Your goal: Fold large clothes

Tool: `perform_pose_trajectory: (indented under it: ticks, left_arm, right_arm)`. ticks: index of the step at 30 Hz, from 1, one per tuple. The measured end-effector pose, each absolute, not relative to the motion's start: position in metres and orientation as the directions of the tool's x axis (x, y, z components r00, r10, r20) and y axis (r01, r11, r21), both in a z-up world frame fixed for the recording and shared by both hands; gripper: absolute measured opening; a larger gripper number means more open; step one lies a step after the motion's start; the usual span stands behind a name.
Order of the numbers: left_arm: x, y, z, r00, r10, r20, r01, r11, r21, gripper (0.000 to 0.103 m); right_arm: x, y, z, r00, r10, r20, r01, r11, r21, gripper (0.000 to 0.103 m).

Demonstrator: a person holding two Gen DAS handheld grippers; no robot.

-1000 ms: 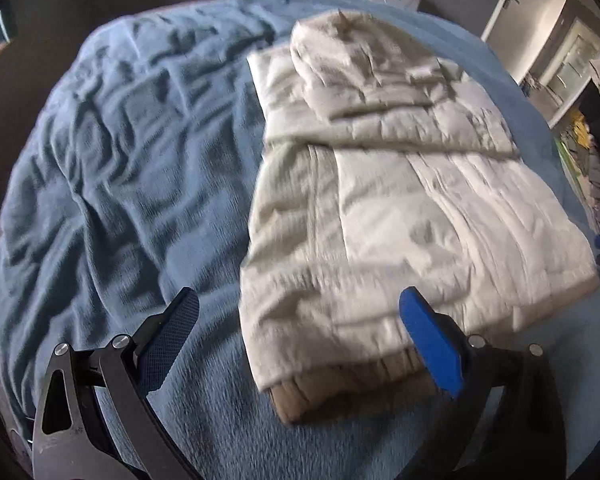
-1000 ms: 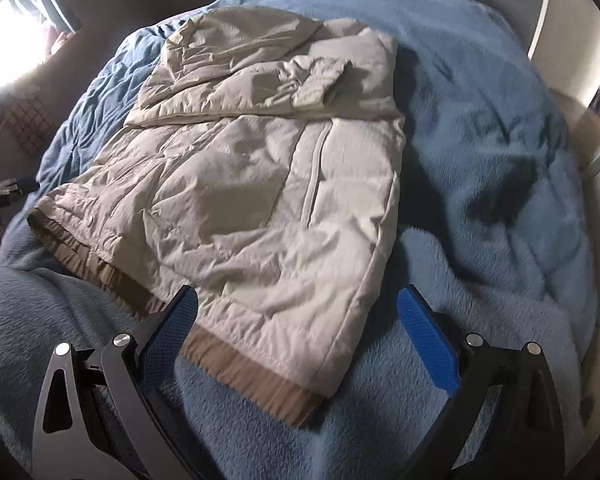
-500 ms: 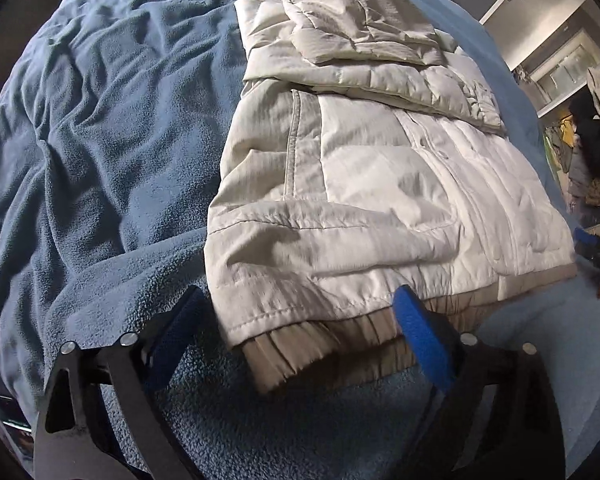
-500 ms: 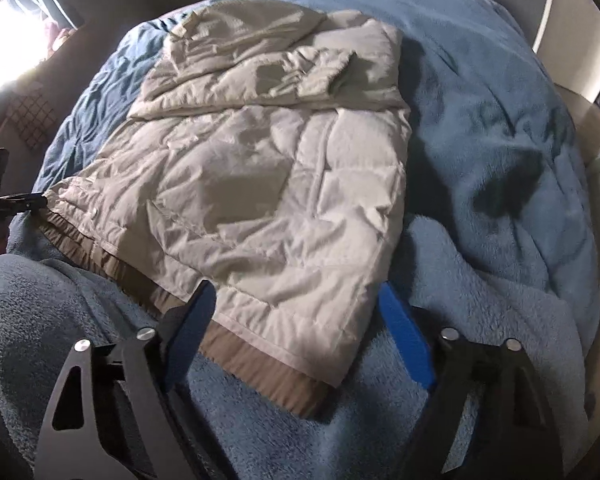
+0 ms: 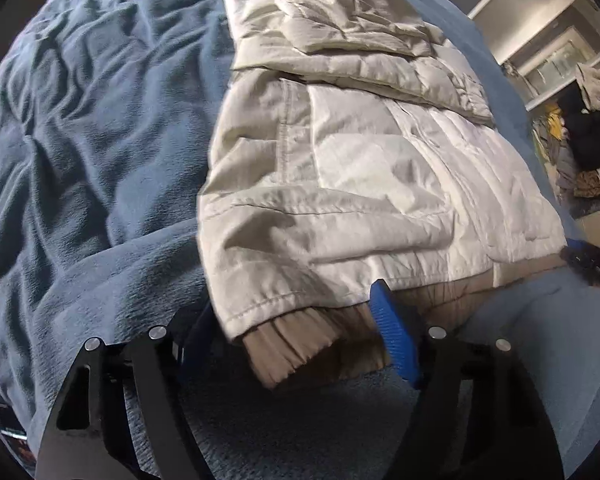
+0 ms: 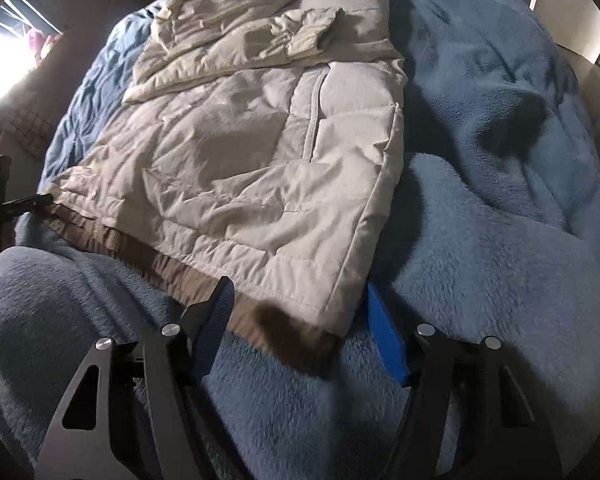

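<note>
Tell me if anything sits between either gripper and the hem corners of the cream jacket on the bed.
Nothing visible does. The left gripper and right gripper each straddle a tan hem corner of the jacket, jaws closing with the hem between them. Only the blue blanket lies around it.

Dim, cool room light, with blown-out glare from a window (image 6: 4, 36) at the right wrist view's upper left, soft shadows across the blanket (image 6: 500, 240), slight blur near the frame bottoms, and strong fisheye bending with black corners.
</note>
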State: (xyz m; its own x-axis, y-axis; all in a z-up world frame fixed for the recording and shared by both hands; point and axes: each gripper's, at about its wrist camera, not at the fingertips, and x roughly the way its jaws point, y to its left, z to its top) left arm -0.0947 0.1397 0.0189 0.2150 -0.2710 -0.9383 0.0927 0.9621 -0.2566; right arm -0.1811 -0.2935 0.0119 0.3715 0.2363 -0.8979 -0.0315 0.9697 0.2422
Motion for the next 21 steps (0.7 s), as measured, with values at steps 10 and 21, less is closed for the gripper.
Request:
perform_pose_trajectory:
  ticks: [10, 21]
  left_arm:
    - [-0.078, 0.156, 0.003, 0.214, -0.322, -0.922, 0.062, 0.947, -0.316, 0.032]
    - [-0.097, 0.132, 0.021, 0.170, -0.451, -0.876, 0.210, 0.885, -0.415, 0.024]
  right_arm:
    - [-0.154, -0.293, -0.006, 0.357, 0.293, -0.887, -0.051, 0.954, 0.294, 0.022]
    - [-0.167, -0.338, 0.047, 0.584, 0.321, -0.745, 0.009, 0.916, 0.401, 0.011]
